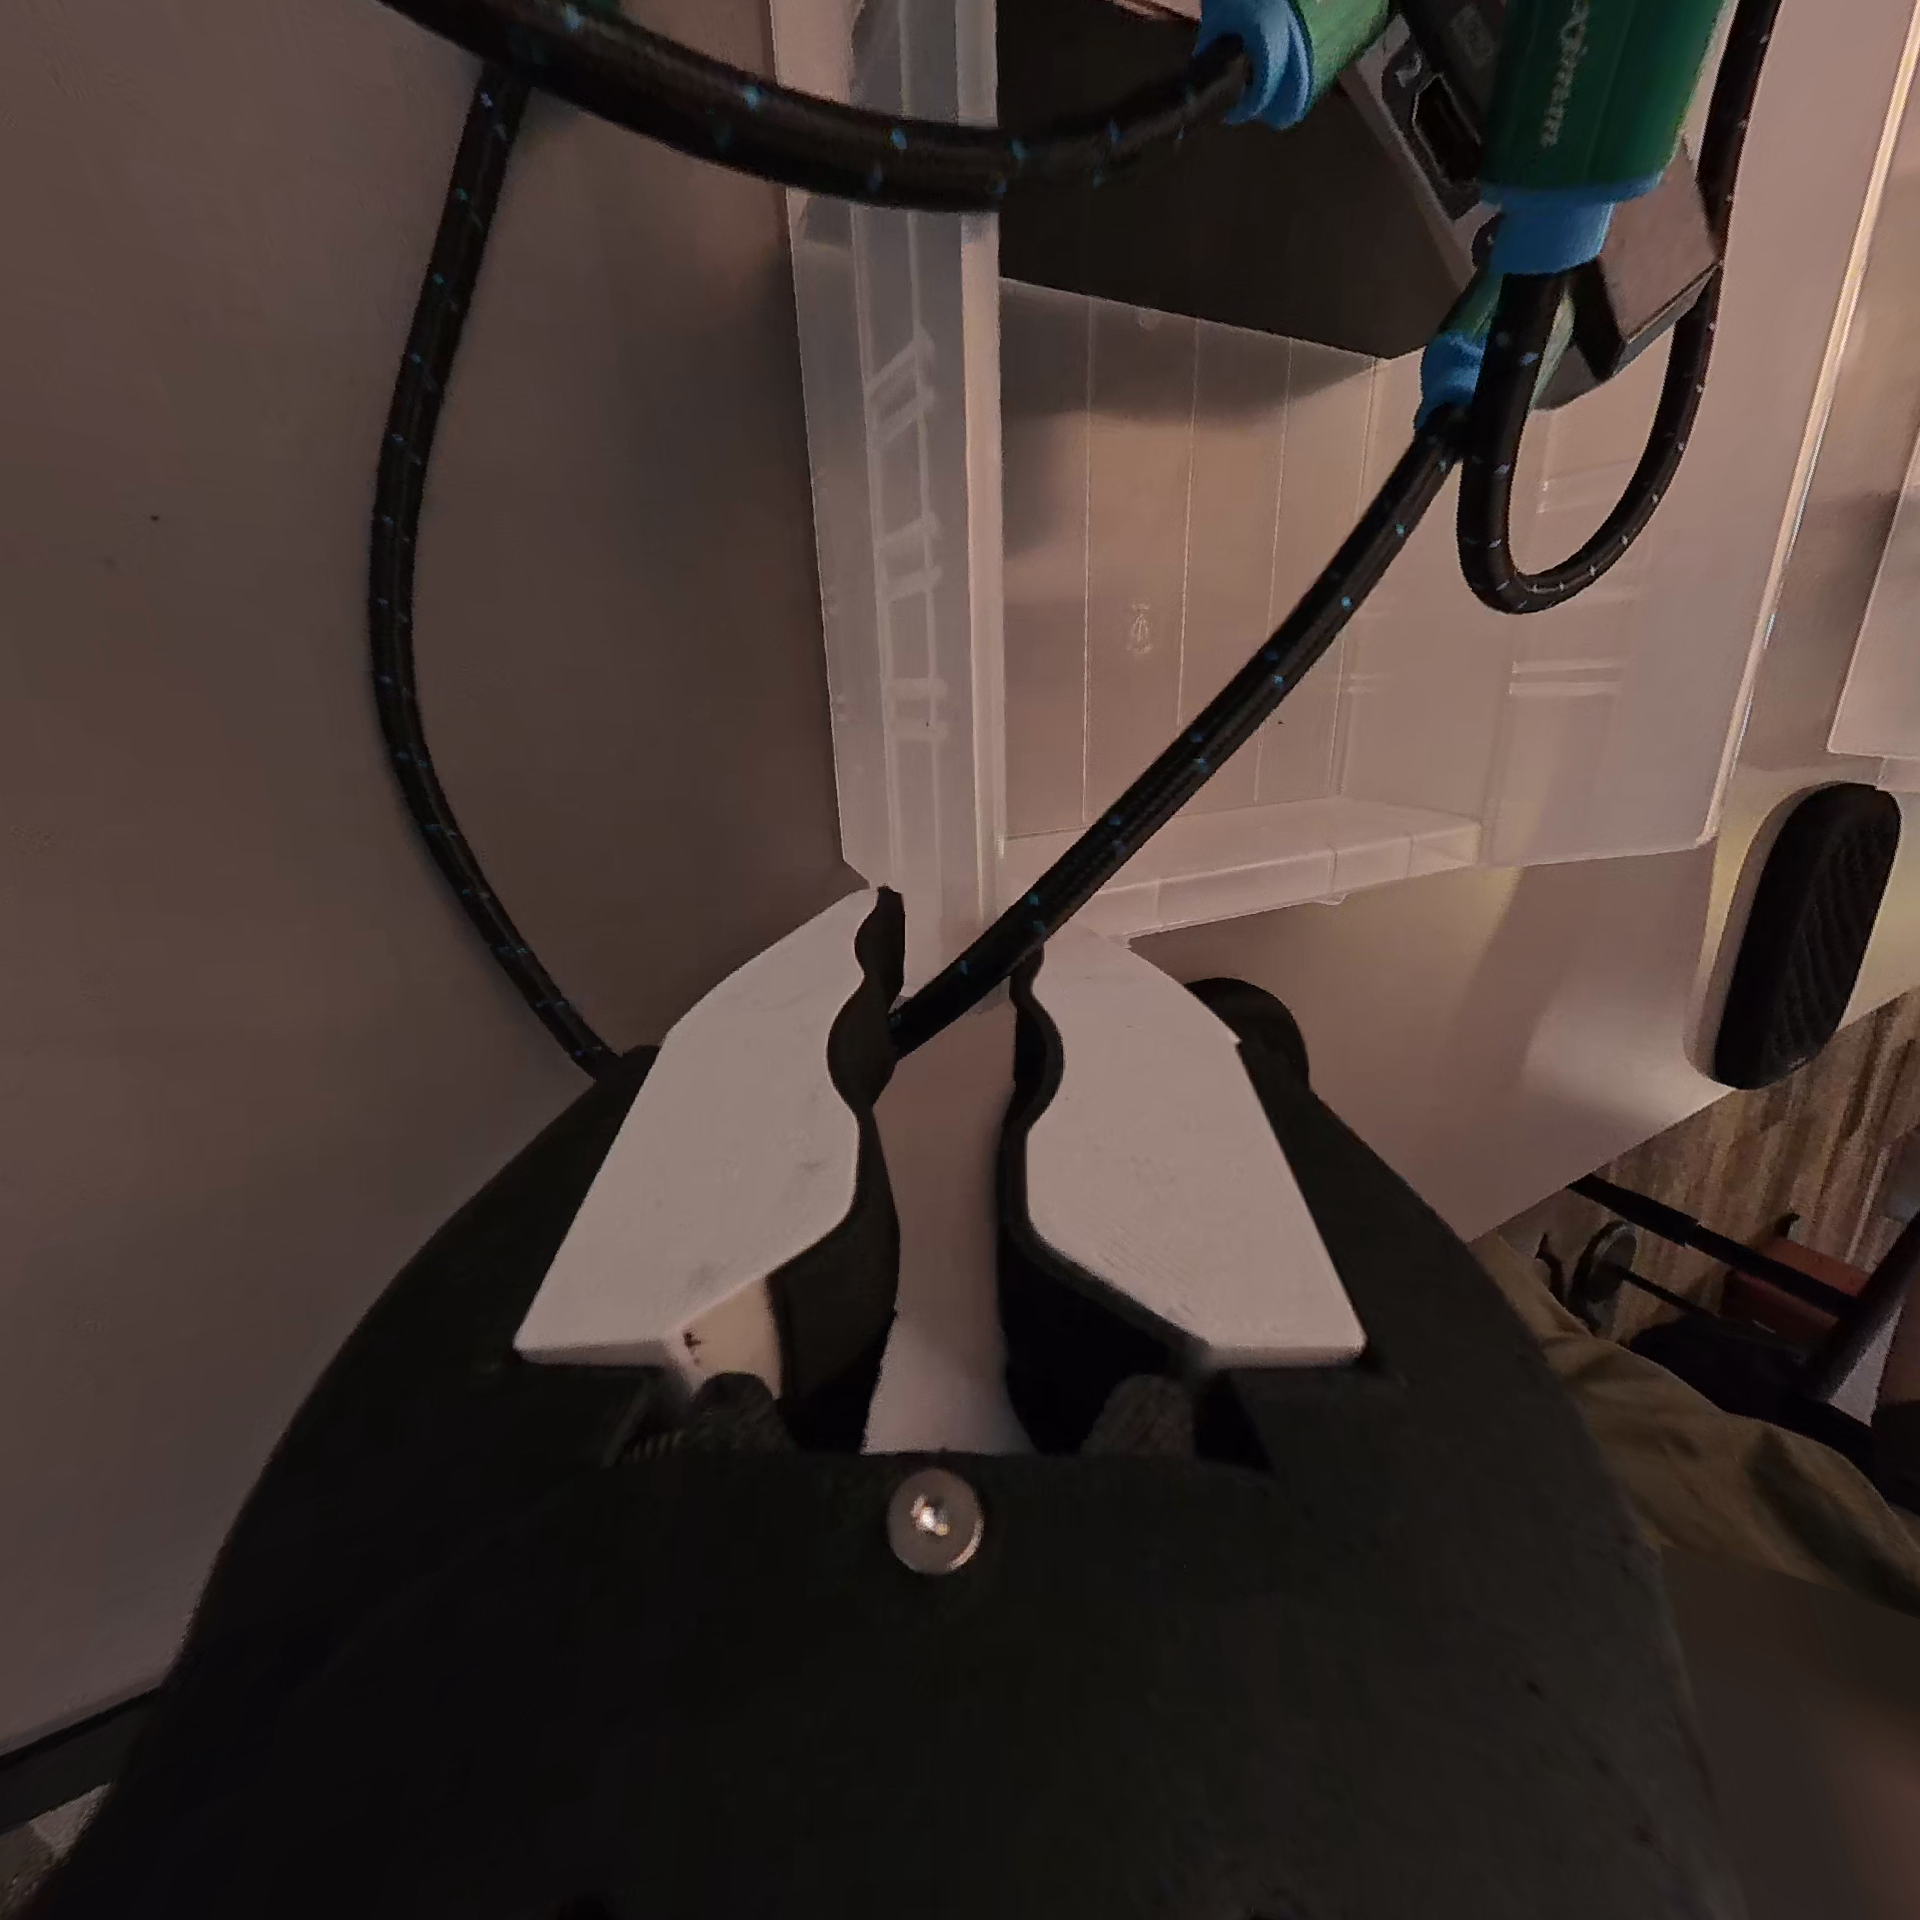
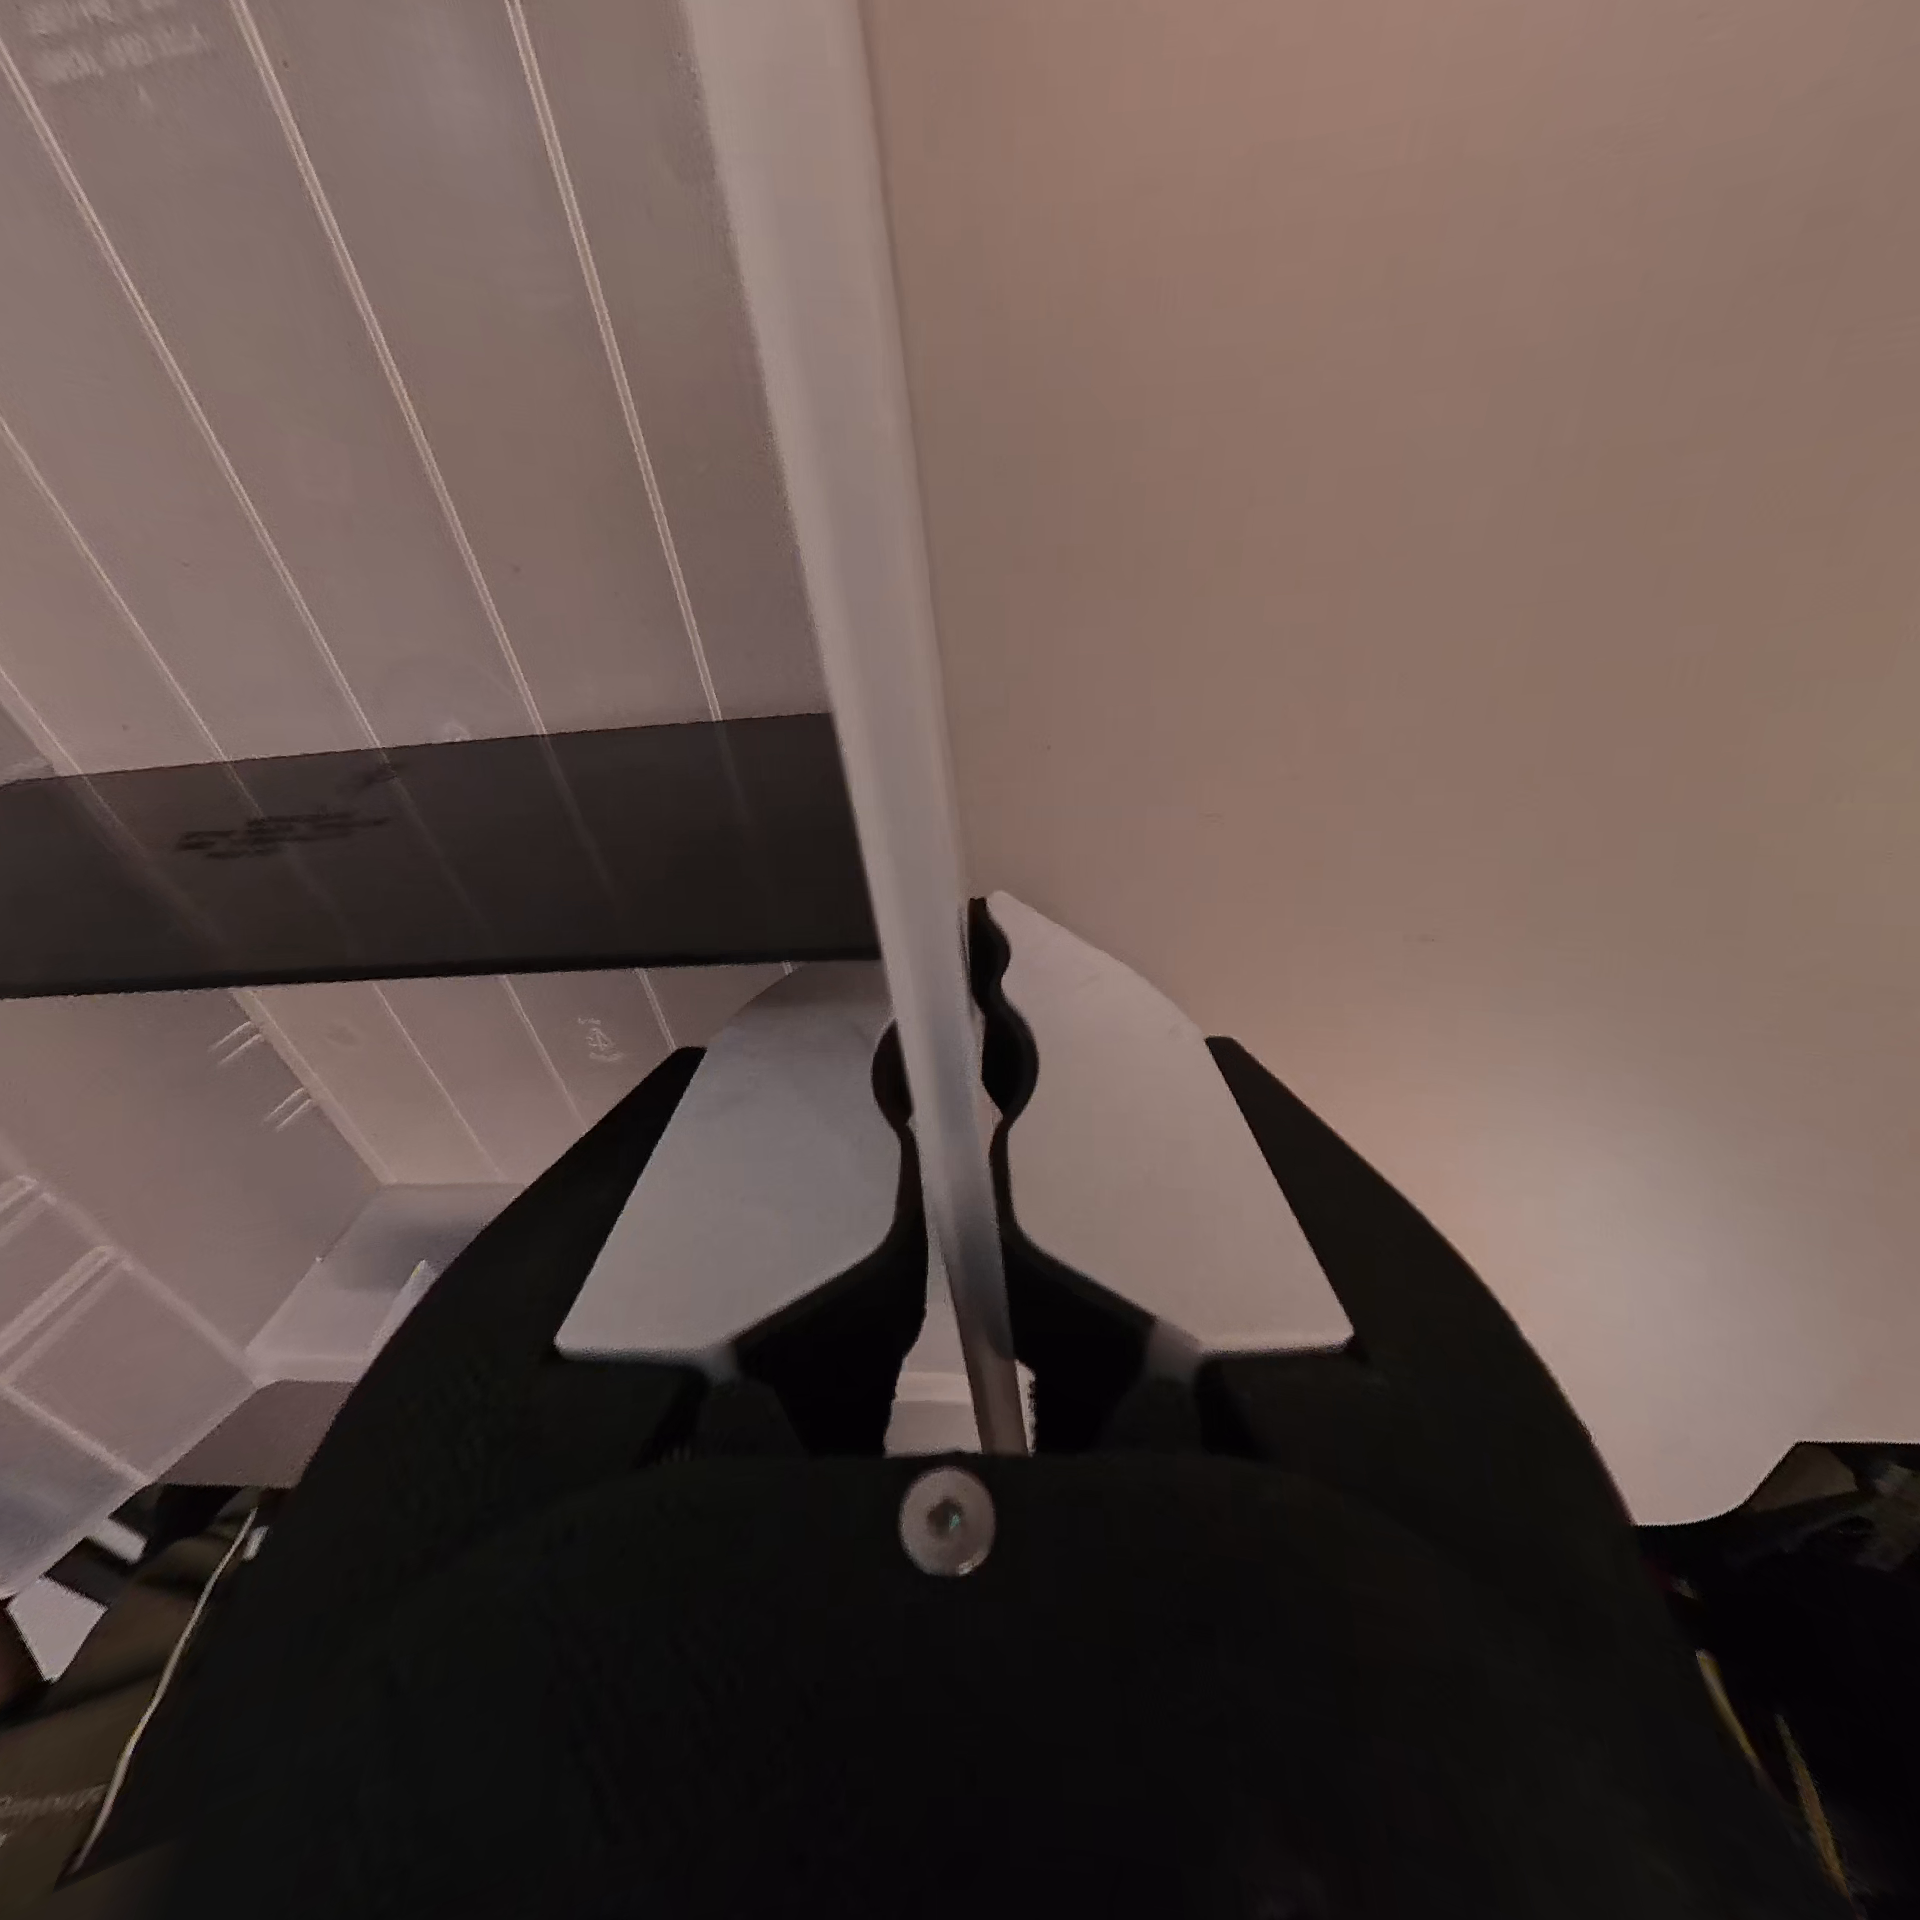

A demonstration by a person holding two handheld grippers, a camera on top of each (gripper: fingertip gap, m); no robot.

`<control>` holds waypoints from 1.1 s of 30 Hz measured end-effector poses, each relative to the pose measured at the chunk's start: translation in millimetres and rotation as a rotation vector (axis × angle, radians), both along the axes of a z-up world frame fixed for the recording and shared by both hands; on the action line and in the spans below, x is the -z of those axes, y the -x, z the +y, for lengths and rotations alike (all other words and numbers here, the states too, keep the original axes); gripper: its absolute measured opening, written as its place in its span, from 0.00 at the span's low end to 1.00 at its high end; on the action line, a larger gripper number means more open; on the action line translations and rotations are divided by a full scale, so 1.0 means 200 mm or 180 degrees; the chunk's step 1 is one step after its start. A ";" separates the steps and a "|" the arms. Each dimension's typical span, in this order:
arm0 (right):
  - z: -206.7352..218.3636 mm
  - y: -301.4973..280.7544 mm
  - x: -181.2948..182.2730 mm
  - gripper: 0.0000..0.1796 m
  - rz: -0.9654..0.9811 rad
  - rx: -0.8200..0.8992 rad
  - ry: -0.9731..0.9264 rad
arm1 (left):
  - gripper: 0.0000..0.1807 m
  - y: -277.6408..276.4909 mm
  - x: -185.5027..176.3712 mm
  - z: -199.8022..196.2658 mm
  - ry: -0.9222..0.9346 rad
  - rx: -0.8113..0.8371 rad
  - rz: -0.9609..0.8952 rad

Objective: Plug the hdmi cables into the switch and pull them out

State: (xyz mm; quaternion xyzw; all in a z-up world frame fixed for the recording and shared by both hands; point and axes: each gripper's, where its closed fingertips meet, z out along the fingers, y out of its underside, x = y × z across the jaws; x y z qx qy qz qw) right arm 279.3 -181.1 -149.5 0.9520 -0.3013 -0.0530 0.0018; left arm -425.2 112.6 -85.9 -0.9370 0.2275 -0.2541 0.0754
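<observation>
Your left gripper (image 1: 951,977) jaws sit apart around a loose cable (image 1: 1226,727), right gripper (image 2: 961,1023) clamps the bin wall (image 2: 831,520); both plugs look seated in the switch (image 1: 1195,239), so pulling remains.

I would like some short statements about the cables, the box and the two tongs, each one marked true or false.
1. The left tongs stand open with a black braided cable with blue flecks passing between the fingers. True.
2. The right tongs hold nothing. False: they are shut on the rim of the clear plastic storage box.
3. The green connector with a blue collar lies alone on the pale table. False: it sits at the black switch inside the box.
4. A black rounded object lies beside the box. True.
</observation>
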 end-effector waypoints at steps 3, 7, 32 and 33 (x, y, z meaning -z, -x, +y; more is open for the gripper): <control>-0.01 0.00 0.00 0.08 -0.0104 -0.0092 0.0020 | 0.17 0.01 -0.03 0.01 -0.0020 -0.0129 -0.0114; -0.01 0.02 0.00 0.17 -0.0152 -0.0189 -0.0013 | 0.19 0.04 -0.07 0.02 -0.0120 -0.0242 -0.0145; 0.05 -0.05 -0.65 0.24 -0.1614 -0.0507 -0.0737 | 0.18 -0.05 -0.76 0.00 -0.2180 -0.0209 -0.0369; 0.11 -0.01 -0.77 0.24 -0.1847 -0.0605 -0.1089 | 0.18 -0.09 -0.82 -0.01 -0.2385 -0.0125 -0.0462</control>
